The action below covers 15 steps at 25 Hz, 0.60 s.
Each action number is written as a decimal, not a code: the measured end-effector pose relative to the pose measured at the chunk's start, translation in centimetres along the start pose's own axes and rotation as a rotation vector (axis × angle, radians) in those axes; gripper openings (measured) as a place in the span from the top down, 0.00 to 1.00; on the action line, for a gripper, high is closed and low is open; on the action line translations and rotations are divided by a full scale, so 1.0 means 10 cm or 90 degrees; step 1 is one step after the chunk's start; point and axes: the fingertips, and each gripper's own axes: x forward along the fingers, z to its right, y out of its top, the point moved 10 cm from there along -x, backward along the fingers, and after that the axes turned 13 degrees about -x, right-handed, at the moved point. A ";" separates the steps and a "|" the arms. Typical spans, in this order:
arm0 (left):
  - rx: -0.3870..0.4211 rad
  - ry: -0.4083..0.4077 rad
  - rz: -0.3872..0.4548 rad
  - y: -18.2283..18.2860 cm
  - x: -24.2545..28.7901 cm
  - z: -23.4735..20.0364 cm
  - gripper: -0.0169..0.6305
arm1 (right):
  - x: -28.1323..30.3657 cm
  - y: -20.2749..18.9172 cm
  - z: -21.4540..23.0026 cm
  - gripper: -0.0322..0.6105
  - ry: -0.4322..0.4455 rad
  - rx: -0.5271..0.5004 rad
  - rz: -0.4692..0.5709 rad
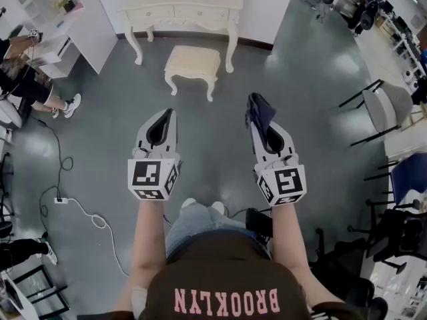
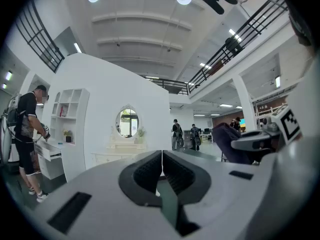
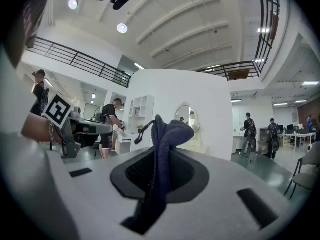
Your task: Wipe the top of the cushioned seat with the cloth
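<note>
Dark blue cloth (image 3: pixel 162 149) sits pinched between the jaws of the right gripper (image 1: pixel 261 122), close to the person. Beside it, the left gripper (image 1: pixel 161 120) is pressed together on nothing. Farther ahead, well apart from both, the cushioned seat (image 1: pixel 192 61) stands before a dressing table (image 1: pixel 183 9). Wiping looks unstarted, with the approach and every stroke still to do. Only the head view shows the seat. The gripper views show each grip closely.
</note>
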 end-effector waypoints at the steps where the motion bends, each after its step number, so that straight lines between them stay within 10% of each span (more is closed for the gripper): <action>1: 0.001 0.000 0.001 0.00 0.01 0.01 0.97 | -0.01 -0.01 0.02 0.89 0.000 0.000 0.001; 15: 0.009 0.005 -0.006 -0.04 0.46 -0.14 0.97 | 0.34 -0.21 0.23 0.89 0.011 0.017 0.006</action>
